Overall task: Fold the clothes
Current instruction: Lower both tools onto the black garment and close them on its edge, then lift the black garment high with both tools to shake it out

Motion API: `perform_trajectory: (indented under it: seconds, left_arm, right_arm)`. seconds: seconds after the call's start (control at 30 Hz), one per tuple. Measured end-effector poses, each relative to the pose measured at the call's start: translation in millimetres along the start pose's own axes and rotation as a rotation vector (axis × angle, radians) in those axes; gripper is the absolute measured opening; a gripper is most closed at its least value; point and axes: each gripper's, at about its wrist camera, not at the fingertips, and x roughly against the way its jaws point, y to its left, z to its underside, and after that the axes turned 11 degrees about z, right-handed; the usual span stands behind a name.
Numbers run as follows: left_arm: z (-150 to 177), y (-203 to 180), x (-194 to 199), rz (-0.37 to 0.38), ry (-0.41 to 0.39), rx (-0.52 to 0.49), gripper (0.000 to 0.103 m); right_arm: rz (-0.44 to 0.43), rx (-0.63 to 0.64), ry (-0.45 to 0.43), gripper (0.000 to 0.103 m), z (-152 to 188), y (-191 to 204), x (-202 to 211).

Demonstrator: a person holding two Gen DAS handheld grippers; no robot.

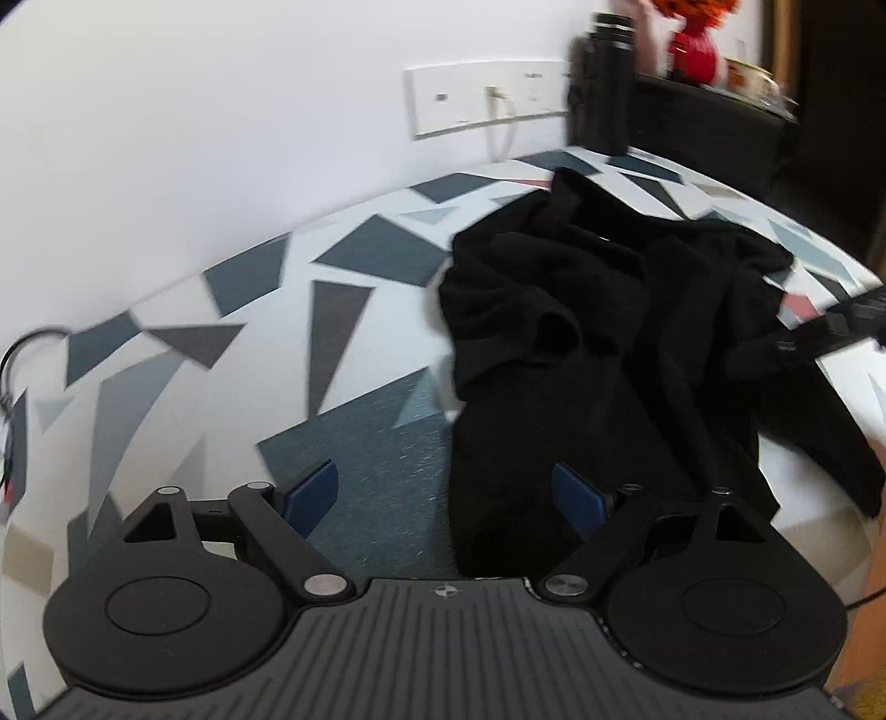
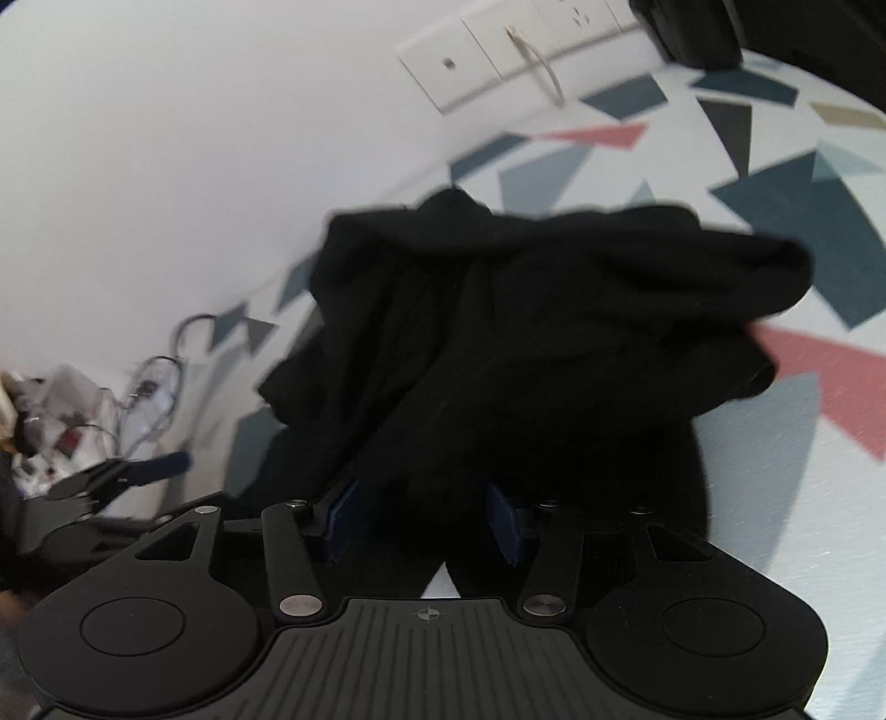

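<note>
Patterned table [image 1: 354, 310], crumpled black garment [image 1: 609, 332] near wall edge, left gripper [image 1: 446, 493] spread

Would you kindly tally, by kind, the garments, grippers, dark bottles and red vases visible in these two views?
Black garment: 1
Grippers: 2, left gripper and right gripper
Dark bottle: 1
Red vase: 1
Total: 5

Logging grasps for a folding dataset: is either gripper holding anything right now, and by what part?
The left gripper is open and holds nothing. The right gripper has black garment cloth between its fingers; a firm hold, or which part, cannot be told.
</note>
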Motion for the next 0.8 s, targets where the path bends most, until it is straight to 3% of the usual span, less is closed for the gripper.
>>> perform_trajectory:
  seconds: [0.1,0.13,0.17,0.23,0.27,0.3,0.37,0.47,0.57,0.63,0.73,0.8]
  left_arm:
    - [-1,-10,-14,0.008,0.036,-0.116,0.086]
    - [-1,-14,-18,0.014,0.049,-0.165,0.086]
    - [0,-18,-22,0.02,0.062,-0.215,0.084]
    - [1,-22,-29,0.04,0.104,-0.302,0.048]
    - [1,-21,-30,0.052,0.112,-0.308,0.017]
    - [0,-18,-30,0.029,0.117,-0.287,0.007]
    - [-2,-6,-19,0.023,0.086,-0.2,0.006]
    - [1,27,8,0.054,0.045,0.022,0.006]
    - [14,54,25,0.143,0.037,0.223,0.006]
    - [21,54,24,0.178,0.067,0.237,0.009]
    - [26,49,18,0.147,0.102,0.184,0.028]
    - [26,50,13,0.155,0.101,0.186,0.052]
  right_arm:
    - [0.014,-0.085,-0.017,0.028,-3,-3,-10]
    - [0.024,-0.112,-0.02,0.013,-4,-5,-10]
    - [0.034,-0.137,-0.029,0.006,-4,-8,-8]
    - [0.048,-0.179,-0.072,0.005,-1,-16,5]
    - [0.054,-0.199,-0.098,0.004,1,-21,13]
    - [0.06,-0.22,-0.124,0.004,3,-25,21]
    - [0.065,-0.282,-0.176,0.003,8,-38,39]
    - [0.062,-0.379,-0.229,0.003,17,-63,64]
    - [0.06,-0.414,-0.232,0.003,27,-77,74]
    - [0.028,-0.424,-0.201,0.004,32,-80,68]
    - [-0.012,-0.454,-0.177,0.012,38,-82,58]
    - [-0.015,-0.449,-0.187,0.023,39,-77,52]
